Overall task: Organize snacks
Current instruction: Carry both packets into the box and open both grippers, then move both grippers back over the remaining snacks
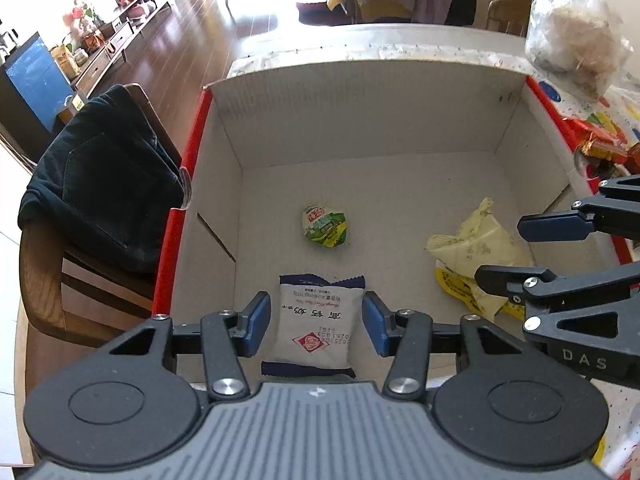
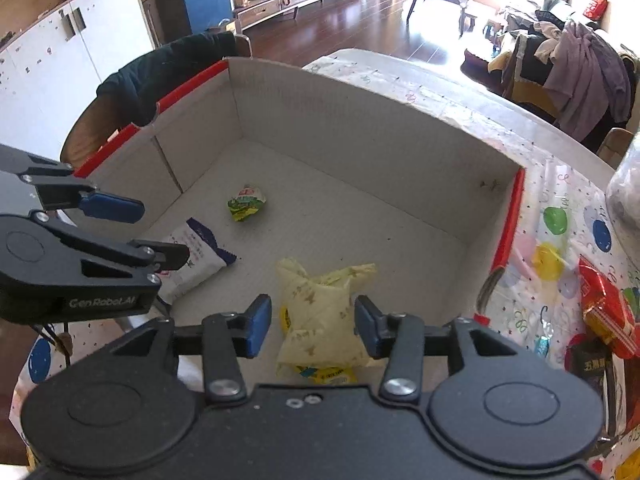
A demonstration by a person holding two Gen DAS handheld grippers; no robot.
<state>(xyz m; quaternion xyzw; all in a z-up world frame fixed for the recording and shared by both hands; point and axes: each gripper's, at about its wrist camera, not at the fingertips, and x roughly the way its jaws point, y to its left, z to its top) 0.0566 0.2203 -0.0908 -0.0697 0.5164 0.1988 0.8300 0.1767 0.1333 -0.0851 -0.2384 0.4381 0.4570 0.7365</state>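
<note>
Both grippers hang over the red-edged cardboard box (image 1: 208, 120), jaws parted: the left gripper (image 1: 316, 322) straddles a white milk-candy packet (image 1: 314, 320), the right gripper (image 2: 313, 326) a pale yellow packet (image 2: 320, 312), neither pressed. Drop-off looks finished; next, fetching the red snacks (image 2: 608, 312) at the right edge.

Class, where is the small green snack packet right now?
The green packet lies on the floor of the box, near its middle, apart from the white packet and the yellow packet.
</note>
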